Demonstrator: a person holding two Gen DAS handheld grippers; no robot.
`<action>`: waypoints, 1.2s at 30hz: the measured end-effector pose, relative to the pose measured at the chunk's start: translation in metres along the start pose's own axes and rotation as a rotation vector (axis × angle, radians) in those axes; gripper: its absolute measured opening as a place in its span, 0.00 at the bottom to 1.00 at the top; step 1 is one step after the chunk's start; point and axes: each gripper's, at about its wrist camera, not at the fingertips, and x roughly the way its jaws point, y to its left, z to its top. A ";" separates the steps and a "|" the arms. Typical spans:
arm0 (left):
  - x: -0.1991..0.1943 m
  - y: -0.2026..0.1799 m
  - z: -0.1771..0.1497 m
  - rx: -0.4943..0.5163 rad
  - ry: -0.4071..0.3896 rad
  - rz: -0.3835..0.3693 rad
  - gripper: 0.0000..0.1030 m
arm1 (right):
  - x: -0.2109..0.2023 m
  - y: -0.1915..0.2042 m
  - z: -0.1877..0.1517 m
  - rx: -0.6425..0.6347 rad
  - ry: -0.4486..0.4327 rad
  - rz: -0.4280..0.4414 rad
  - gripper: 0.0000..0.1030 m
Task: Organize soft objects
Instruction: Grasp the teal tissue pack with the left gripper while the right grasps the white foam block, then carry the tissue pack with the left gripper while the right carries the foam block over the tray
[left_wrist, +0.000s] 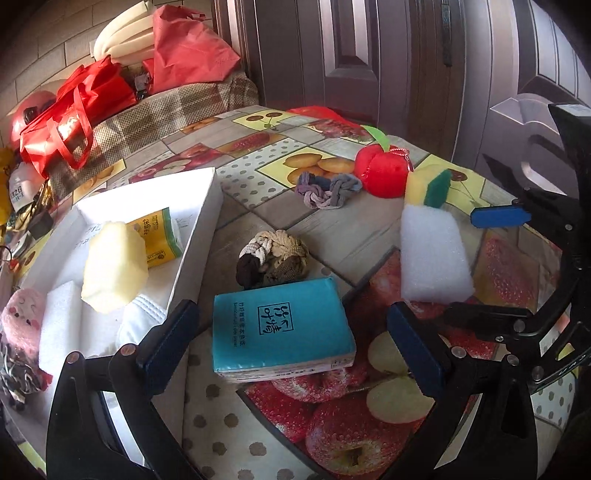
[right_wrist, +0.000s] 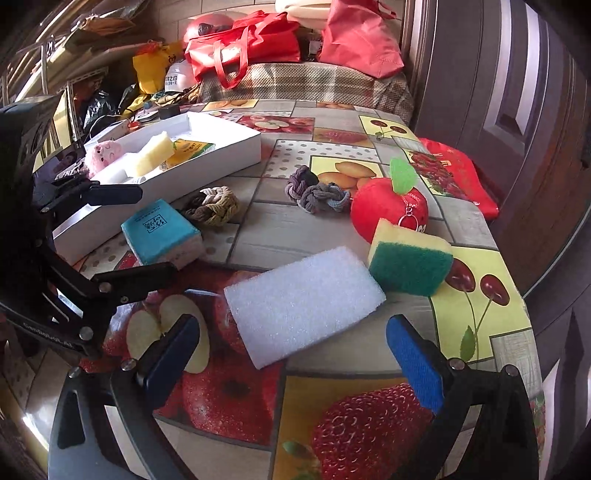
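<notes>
My left gripper (left_wrist: 291, 350) is open, its pads on either side of a teal tissue pack (left_wrist: 280, 326) lying on the table. My right gripper (right_wrist: 291, 354) is open just short of a white foam block (right_wrist: 303, 291). A white tray (left_wrist: 192, 236) at the left holds a pale yellow sponge (left_wrist: 114, 267), a yellow tissue pack (left_wrist: 159, 236), white foam (left_wrist: 61, 325) and a pink plush (left_wrist: 22, 312). Loose on the table are a brown braided knot (left_wrist: 273, 264), a grey-purple braided knot (left_wrist: 327, 190), a red plush apple (left_wrist: 382, 170) and a yellow-green sponge (right_wrist: 408, 256).
The table wears a fruit-print cloth (right_wrist: 354, 406); its right edge (right_wrist: 524, 295) is close to a dark door (left_wrist: 369, 55). Red bags (left_wrist: 74, 114) and clutter lie on a plaid-covered seat (left_wrist: 177, 107) behind the table. A red packet (right_wrist: 454, 173) lies at the far right.
</notes>
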 end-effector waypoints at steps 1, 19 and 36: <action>0.001 -0.002 -0.001 0.011 0.006 0.013 1.00 | 0.003 -0.001 0.001 0.008 0.010 0.004 0.98; -0.023 -0.002 -0.012 -0.028 -0.057 -0.075 0.71 | -0.010 -0.025 -0.005 0.053 -0.047 0.043 0.91; -0.085 0.018 -0.032 -0.144 -0.370 0.033 0.72 | -0.073 -0.012 -0.012 0.239 -0.529 -0.108 0.92</action>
